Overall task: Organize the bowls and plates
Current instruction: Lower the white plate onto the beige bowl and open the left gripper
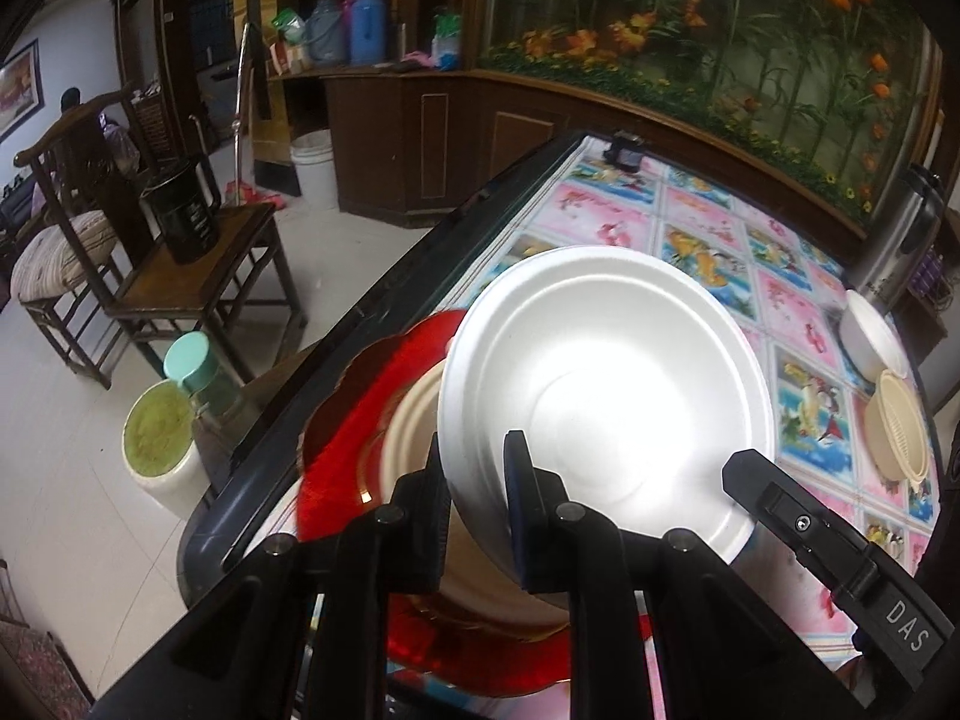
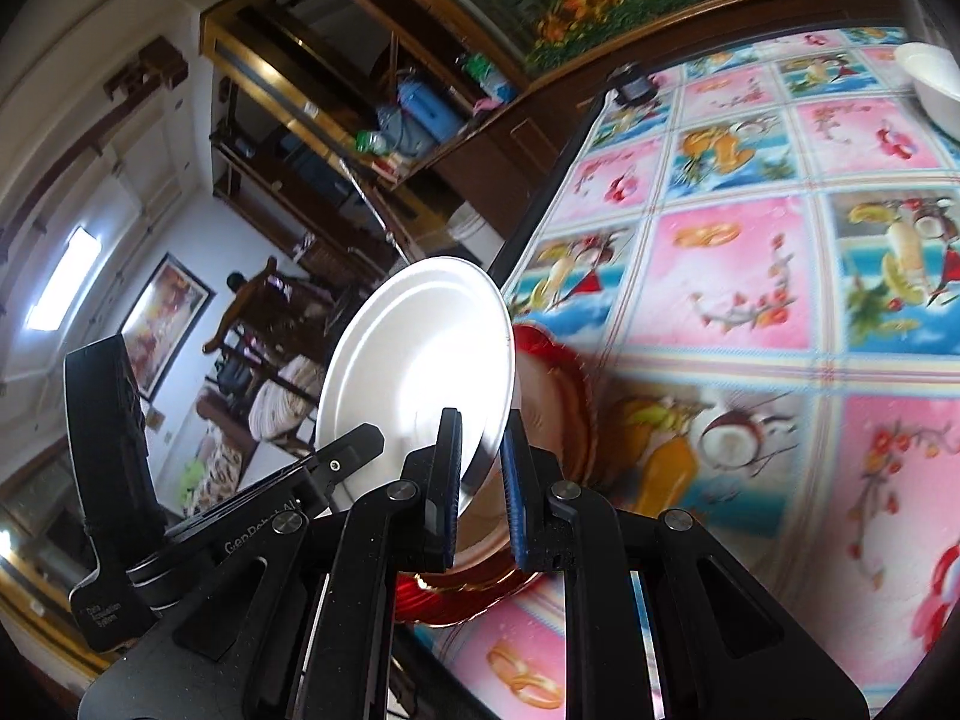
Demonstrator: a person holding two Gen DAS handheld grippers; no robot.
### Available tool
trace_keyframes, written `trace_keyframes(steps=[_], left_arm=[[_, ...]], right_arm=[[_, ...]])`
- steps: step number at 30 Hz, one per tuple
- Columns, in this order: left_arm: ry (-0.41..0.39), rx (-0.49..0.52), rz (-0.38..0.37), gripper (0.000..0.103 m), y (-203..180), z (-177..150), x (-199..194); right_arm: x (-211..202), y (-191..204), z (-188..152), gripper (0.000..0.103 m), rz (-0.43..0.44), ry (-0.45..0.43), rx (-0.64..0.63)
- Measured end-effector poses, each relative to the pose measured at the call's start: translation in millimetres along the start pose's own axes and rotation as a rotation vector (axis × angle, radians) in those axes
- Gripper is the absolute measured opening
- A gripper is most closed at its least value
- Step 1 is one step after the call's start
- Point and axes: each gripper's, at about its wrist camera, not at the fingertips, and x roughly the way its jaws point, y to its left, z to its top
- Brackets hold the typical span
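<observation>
A white plate (image 1: 606,384) hangs tilted above the table, gripped from both sides. My left gripper (image 1: 477,450) is shut on its near left rim. A finger of my right gripper (image 1: 774,489) reaches its right rim. In the right wrist view the white plate (image 2: 420,348) stands almost on edge, with my right gripper (image 2: 480,438) shut on its rim and a finger of the left gripper (image 2: 354,450) at its lower left. Just below lies a red scalloped plate (image 1: 354,420) (image 2: 528,336) near the table's left edge. A beige dish (image 1: 414,414) (image 2: 552,396) rests on it.
The table wears a bright patterned cloth (image 1: 708,222) (image 2: 750,240). At its far right stand a white bowl (image 1: 870,330) (image 2: 930,78), a beige basket-like bowl (image 1: 900,432) and a steel flask (image 1: 900,228). A wooden chair with a black jug (image 1: 180,210) and jars (image 1: 162,438) stand left of the table.
</observation>
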Motion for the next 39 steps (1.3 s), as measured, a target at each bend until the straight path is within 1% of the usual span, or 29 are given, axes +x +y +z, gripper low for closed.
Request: trace_keyframes(steps=[8,10,12,20,22,26,31,33,34,35,36,37,38,39], left_arm=[[0.064,-0.013,0.004,0.018,15.1,-11.5,16.1],[0.061,-0.007,0.012,0.018,14.9,-12.3,16.2],[0.074,-0.005,0.013,0.018,15.3,-12.8,18.2],[0.072,-0.020,-0.007,0.022,24.3,-11.6,10.6],[0.066,-0.022,-0.002,0.023,26.2,-10.6,7.9],[0.064,-0.015,0.006,0.029,25.8,-10.7,8.0],[0.053,-0.007,0.016,0.030,23.3,-10.9,5.5],[0.035,0.004,0.037,0.031,21.8,-10.3,1.8],[0.027,0.009,0.055,0.038,21.2,-10.5,0.3],[0.008,0.014,0.080,0.047,20.7,-10.3,-2.6],[-0.009,0.018,0.095,0.051,20.5,-9.8,-5.2],[-0.026,0.022,0.111,0.057,20.4,-9.6,-8.0],[-0.040,0.025,0.126,0.059,20.3,-9.2,-10.5],[-0.054,0.027,0.136,0.060,20.4,-8.1,-12.7]], right_arm=[[22.8,-3.2,-10.8,0.014,-0.020,0.069,0.011],[26.9,-4.8,-11.3,0.014,-0.027,0.080,0.014],[29.6,-5.5,-12.2,0.014,-0.025,0.086,0.015],[26.6,-7.6,-8.9,0.015,-0.045,0.059,0.009],[24.1,-12.8,-6.3,0.015,-0.042,0.047,0.026],[19.8,-20.9,-2.5,0.015,-0.046,0.031,0.046],[15.5,-28.8,-0.5,0.014,-0.051,0.013,0.063],[14.3,-31.9,0.6,0.015,-0.052,0.006,0.067],[13.6,-33.8,1.0,0.015,-0.053,0.002,0.071],[12.1,-36.4,1.4,0.015,-0.054,-0.007,0.076],[11.2,-39.2,2.0,0.015,-0.059,-0.013,0.079],[10.8,-41.1,2.3,0.015,-0.061,-0.016,0.082],[10.1,-45.2,2.7,0.015,-0.060,-0.019,0.092],[9.9,-47.8,3.1,0.015,-0.058,-0.021,0.099]])
